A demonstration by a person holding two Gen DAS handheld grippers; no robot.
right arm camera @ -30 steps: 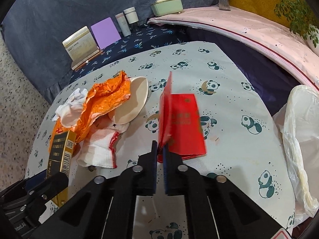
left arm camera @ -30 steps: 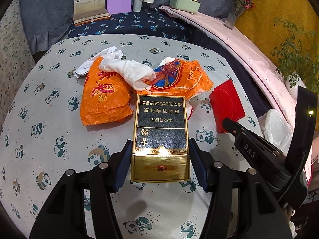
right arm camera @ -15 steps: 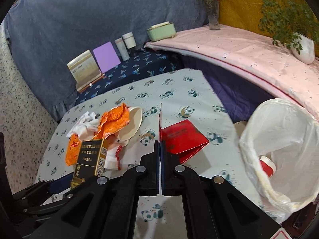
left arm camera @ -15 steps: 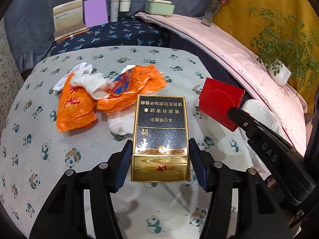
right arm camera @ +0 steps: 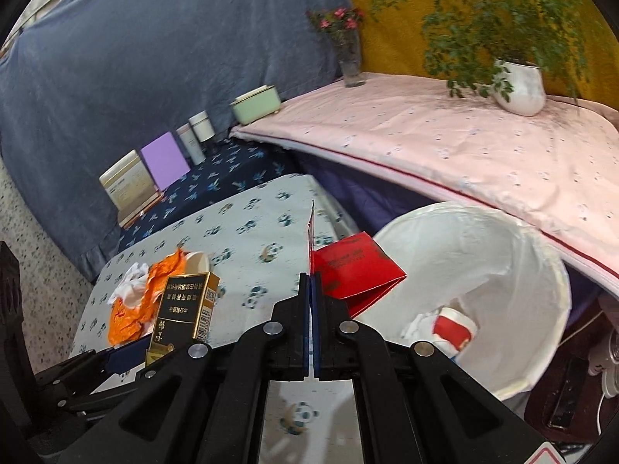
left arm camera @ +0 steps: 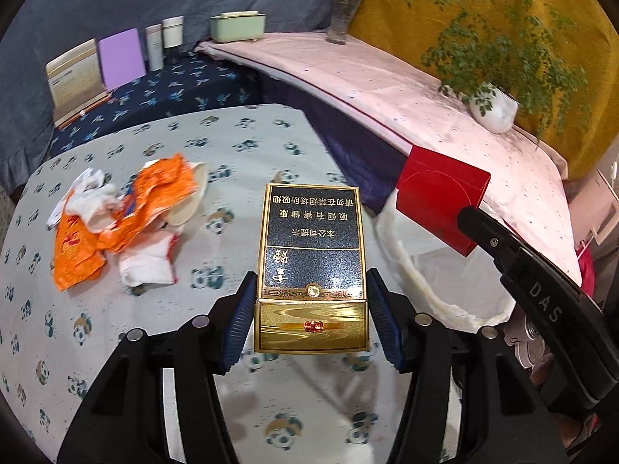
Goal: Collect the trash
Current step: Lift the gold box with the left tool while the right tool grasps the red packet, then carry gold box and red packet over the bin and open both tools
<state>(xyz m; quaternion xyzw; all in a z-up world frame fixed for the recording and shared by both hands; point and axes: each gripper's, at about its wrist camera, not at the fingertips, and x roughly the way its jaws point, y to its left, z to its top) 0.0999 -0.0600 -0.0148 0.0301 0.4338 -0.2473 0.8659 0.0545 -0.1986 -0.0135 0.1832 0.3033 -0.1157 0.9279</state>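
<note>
My left gripper (left arm camera: 311,319) is shut on a black and gold cigarette box (left arm camera: 312,266) and holds it above the panda-print table. The box also shows in the right wrist view (right arm camera: 182,311). My right gripper (right arm camera: 311,301) is shut on the thin flap of a red folded paper box (right arm camera: 354,270), held up over the rim of a white-lined trash bin (right arm camera: 503,247). The red box also shows in the left wrist view (left arm camera: 441,203). Orange wrappers and white tissues (left arm camera: 127,212) lie on the table at the left.
The bin (left arm camera: 445,286) stands off the table's right edge with a red and white cup (right arm camera: 452,328) inside. A pink-covered ledge (right arm camera: 464,147) holds a potted plant (right arm camera: 520,85) and a flower vase (right arm camera: 350,62). Small boxes and jars (left arm camera: 154,46) line the back.
Both grippers have lifted their boxes off the table and swung right toward the bin. The trash pile has fallen back to the left.
</note>
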